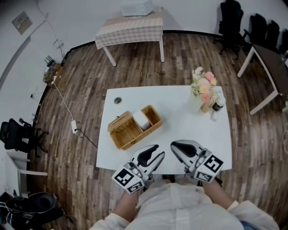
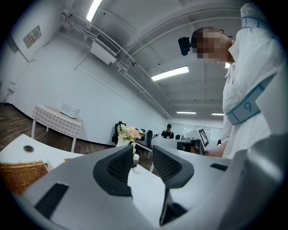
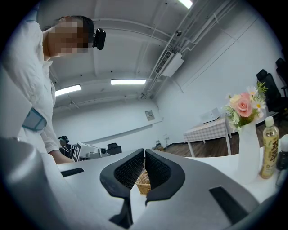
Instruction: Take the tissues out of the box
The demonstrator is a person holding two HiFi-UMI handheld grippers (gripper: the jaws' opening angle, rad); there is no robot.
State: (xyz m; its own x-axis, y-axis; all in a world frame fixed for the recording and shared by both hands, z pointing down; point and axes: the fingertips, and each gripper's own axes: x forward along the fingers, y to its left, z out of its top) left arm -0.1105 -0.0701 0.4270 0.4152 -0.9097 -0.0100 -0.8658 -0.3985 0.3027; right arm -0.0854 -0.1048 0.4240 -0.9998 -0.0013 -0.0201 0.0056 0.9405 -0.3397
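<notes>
Wicker box (image 1: 127, 131) on white table (image 1: 180, 123); plank floor (image 1: 81, 85), perhaps printer (image 1: 137, 8) beyond.

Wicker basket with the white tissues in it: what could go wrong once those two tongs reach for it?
1. The wicker basket stands loose on the table; tugging the tissues may drag or lift it, since neither the left tongs nor the right tongs holds it.
2. The tissues lie between wicker walls, so a jaw could snag there.
3. The flower vase and bottle stand on the right; a wide swing might tip them.
</notes>
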